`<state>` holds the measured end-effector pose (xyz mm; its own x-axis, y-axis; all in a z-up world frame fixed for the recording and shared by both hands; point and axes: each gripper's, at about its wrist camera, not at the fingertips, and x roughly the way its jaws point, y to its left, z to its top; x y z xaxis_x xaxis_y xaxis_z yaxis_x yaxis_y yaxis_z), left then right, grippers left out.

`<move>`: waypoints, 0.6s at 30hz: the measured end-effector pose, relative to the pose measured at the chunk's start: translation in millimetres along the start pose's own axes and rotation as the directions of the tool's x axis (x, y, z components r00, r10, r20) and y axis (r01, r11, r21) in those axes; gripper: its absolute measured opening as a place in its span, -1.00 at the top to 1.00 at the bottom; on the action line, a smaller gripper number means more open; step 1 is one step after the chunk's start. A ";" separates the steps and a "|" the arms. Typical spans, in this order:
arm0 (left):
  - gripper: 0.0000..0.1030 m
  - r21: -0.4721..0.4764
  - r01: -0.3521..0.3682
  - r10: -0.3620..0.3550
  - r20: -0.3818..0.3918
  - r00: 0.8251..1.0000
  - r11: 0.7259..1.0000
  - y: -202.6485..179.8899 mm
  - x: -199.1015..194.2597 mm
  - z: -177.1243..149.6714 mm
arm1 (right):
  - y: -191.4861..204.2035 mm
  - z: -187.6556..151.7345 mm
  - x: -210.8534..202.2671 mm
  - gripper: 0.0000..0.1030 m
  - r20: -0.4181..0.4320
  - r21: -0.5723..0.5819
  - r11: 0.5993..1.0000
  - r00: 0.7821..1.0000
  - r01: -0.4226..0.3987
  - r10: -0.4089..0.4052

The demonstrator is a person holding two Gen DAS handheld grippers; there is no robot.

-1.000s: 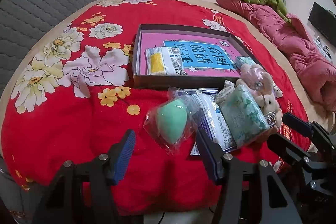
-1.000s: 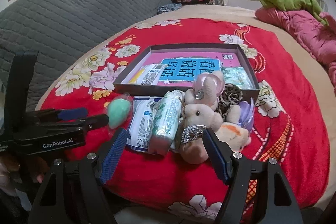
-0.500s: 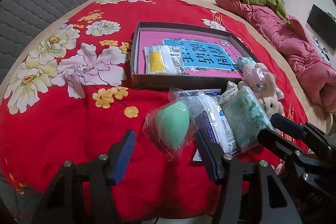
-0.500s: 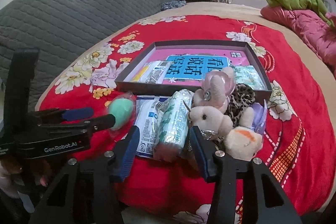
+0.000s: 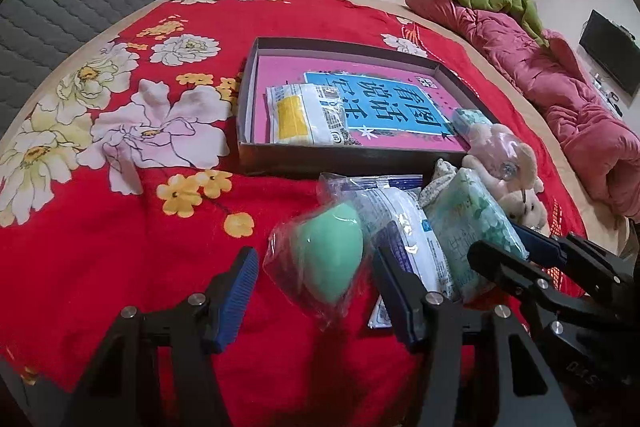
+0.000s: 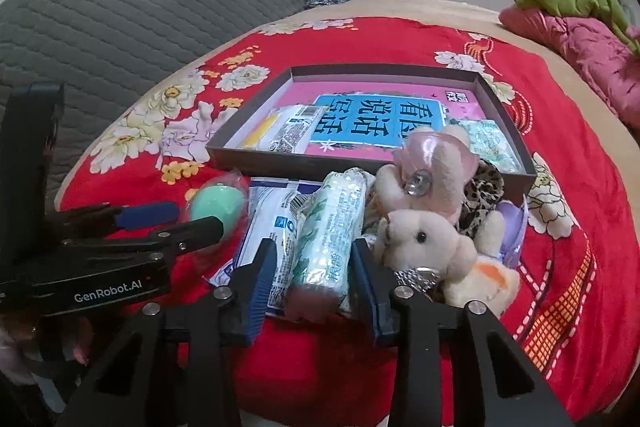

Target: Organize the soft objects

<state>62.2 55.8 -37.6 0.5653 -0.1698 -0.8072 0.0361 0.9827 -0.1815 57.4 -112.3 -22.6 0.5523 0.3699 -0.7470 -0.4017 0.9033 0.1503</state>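
Observation:
A shallow brown box [image 5: 256, 99] with a pink and blue book and a white-yellow packet [image 5: 304, 115] lies on the red floral blanket. In front of it lies a pile: a bagged green sponge [image 5: 332, 259], a white-blue packet [image 5: 404, 231], a green tissue pack [image 6: 332, 227], plush rabbits [image 6: 424, 239]. My left gripper [image 5: 312, 287] is open, its fingers on either side of the sponge bag. My right gripper [image 6: 312, 267] is partly closed around the near end of the tissue pack; its pads look close to or touching the pack.
A leopard-print item [image 6: 480, 195] and a purple item [image 6: 514, 227] lie behind the plush toys. A second tissue pack [image 6: 488, 143] sits in the box's right corner. A pink quilt [image 5: 560, 99] and a grey headboard [image 6: 120, 39] border the bed.
Both grippers moved forward toward the pile. The right gripper's fingers narrowed from wide open to close around the green tissue pack. The left gripper now straddles the sponge bag.

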 end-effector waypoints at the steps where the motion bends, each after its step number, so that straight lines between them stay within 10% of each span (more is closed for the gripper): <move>1: -0.15 -0.001 0.006 -0.006 -0.003 1.000 1.000 0.5 2.3 0.5 | 0.2 0.1 2.7 0.36 -0.007 -0.001 1.000 1.000 0.007 -0.007; 18: 0.21 -0.062 0.120 -0.119 0.020 0.993 0.991 17.2 14.6 8.1 | -6.5 6.5 -1.8 0.56 0.040 -0.004 1.000 0.999 0.014 -0.014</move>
<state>77.8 70.8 -47.9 0.5735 -0.2843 -0.7683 0.0526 0.9487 -0.3118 63.8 -117.4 -18.0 0.5868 0.3655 -0.7226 -0.3964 0.9078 0.1372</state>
